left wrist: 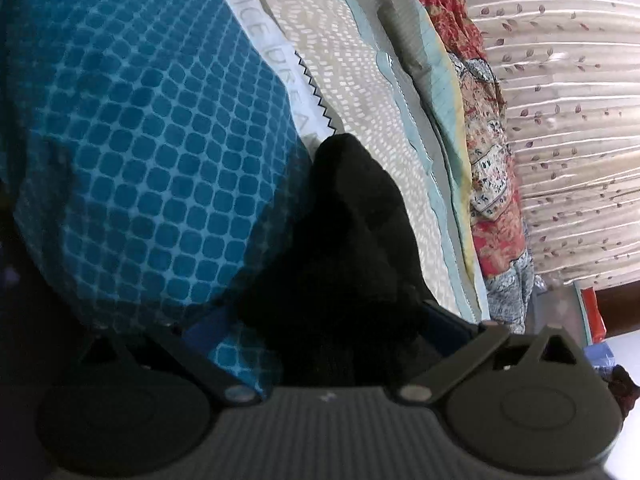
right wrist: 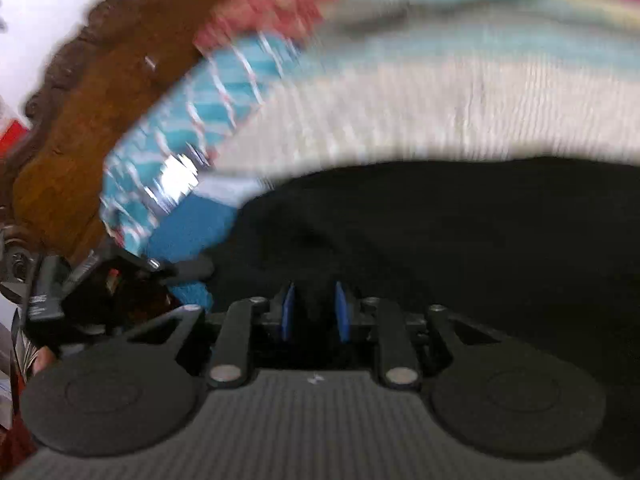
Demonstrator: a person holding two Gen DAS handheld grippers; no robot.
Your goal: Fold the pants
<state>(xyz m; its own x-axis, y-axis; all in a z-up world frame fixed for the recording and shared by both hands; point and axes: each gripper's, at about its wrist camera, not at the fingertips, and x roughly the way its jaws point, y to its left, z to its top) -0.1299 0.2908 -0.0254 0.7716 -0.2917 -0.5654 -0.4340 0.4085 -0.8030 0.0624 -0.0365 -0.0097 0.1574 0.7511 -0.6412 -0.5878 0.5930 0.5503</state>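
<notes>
Holding, left wrist view: your left gripper (left wrist: 324, 320) has its jaws spread wide, with the black pants (left wrist: 344, 256) bunched between the blue pads (left wrist: 448, 322); you cannot tell from here that the pads press the cloth at all.
Pants position, left wrist view: the fabric rises in a dark peak over the blue checked bedspread (left wrist: 140, 140), just beside the cream patterned quilt (left wrist: 360, 92).
Risk, left wrist view: if those wide jaws carry no real grip, the corner can slide out as you lift and the fold collapses.
Holding, right wrist view: your right gripper (right wrist: 314, 312) has its jaws drawn close together on a pinch of pants (right wrist: 440, 240).
Pants position, right wrist view: the black cloth spreads across the bed below the cream quilt (right wrist: 400, 112); the view is heavily blurred.
Risk, right wrist view: a thin pinch may tear loose under a fast pull, judging by the blur.
Risk, both: uneven tension between your hands can skew the legs.
</notes>
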